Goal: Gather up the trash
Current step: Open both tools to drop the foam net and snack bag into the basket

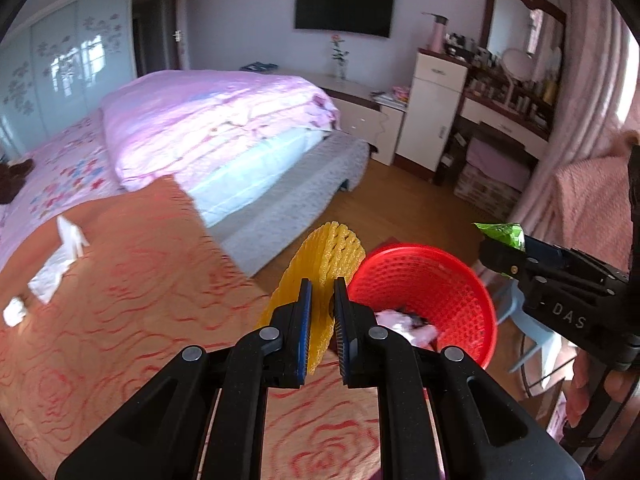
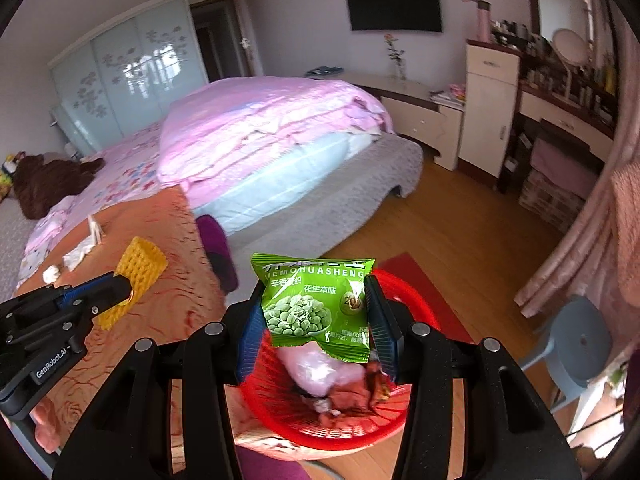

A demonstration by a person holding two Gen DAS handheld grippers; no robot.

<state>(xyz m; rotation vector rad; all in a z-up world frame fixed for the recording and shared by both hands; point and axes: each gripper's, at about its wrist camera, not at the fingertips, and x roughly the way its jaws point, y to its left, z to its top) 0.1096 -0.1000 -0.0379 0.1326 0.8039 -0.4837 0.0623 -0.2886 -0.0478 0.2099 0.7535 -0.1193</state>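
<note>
Through our left wrist camera, our left gripper [image 1: 323, 288] is clamped on the yellow foam net [image 1: 320, 264] beside the red basket [image 1: 472, 280]. Through the right, our right gripper [image 2: 316, 312] pinches the green snack packet [image 2: 314, 308] above that basket.

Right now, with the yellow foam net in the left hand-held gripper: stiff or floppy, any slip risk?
The yellow foam net probably squashes easily: it bows where the left hand-held gripper pinches it. It likely weighs very little, since its free end stands up unsupported. Slip looks unlikely; the open mesh should catch on the ribbed pads.
</note>
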